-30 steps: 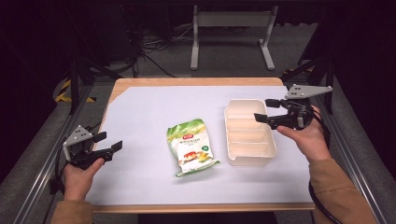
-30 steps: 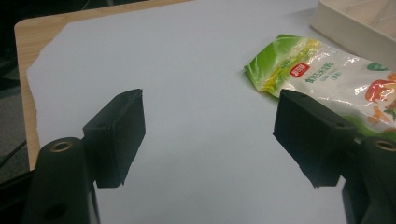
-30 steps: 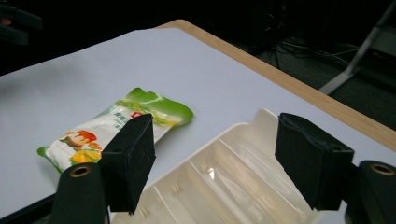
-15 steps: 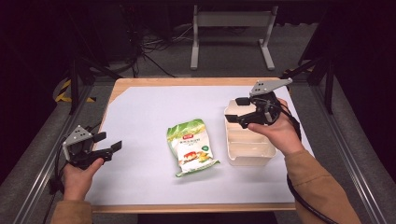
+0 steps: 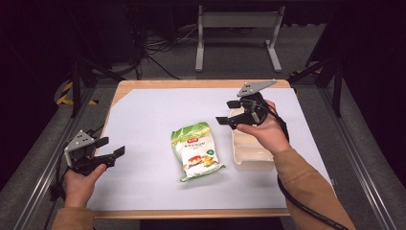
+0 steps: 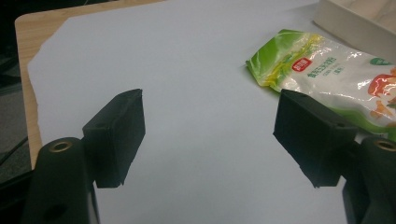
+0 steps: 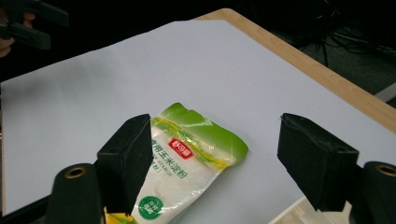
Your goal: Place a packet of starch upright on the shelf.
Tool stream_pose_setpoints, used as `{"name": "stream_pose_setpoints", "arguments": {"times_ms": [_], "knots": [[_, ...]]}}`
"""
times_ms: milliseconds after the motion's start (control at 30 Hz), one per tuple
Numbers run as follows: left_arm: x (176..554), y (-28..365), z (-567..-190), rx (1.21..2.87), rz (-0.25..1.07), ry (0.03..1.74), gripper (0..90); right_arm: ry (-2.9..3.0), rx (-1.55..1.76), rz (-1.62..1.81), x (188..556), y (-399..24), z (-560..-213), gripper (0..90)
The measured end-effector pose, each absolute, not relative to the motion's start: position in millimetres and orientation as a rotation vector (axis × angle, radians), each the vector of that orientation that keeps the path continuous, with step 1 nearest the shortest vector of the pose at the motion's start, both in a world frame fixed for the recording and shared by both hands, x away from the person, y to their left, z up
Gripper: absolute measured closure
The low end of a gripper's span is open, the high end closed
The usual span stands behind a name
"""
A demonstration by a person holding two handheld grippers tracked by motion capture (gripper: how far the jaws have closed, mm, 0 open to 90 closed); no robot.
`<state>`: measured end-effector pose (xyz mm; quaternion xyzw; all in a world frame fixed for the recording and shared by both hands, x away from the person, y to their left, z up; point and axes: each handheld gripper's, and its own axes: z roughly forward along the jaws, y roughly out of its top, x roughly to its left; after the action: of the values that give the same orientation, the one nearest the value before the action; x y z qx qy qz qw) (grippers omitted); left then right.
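Item 1: right gripper (image 5: pixel 229 112), jaws wide and empty; we log it shifted from the white tray (image 5: pixel 252 159) toward the green pouch (image 5: pixel 196 150) mid-table, likely to pick it. Item 2: left gripper (image 5: pixel 111 146), jaws wide, unmoved at the table's left.

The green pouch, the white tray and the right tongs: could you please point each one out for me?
green pouch (image 5: pixel 195 151), high view, middle of its printed face.
white tray (image 5: pixel 253 164), high view, its near rim.
right tongs (image 5: pixel 229 111), high view, midway between the open tips.
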<state>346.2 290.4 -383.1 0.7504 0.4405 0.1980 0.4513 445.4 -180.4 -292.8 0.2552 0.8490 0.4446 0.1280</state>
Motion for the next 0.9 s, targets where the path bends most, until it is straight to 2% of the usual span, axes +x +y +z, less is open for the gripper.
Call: {"name": "stream_pose_setpoints", "arguments": {"times_ms": [900], "knots": [[341.2,297.8,-388.1,1.846,0.483,1.122,25.4,2.727,0.905,0.983,494.6,-115.9,-372.3,28.0]]}}
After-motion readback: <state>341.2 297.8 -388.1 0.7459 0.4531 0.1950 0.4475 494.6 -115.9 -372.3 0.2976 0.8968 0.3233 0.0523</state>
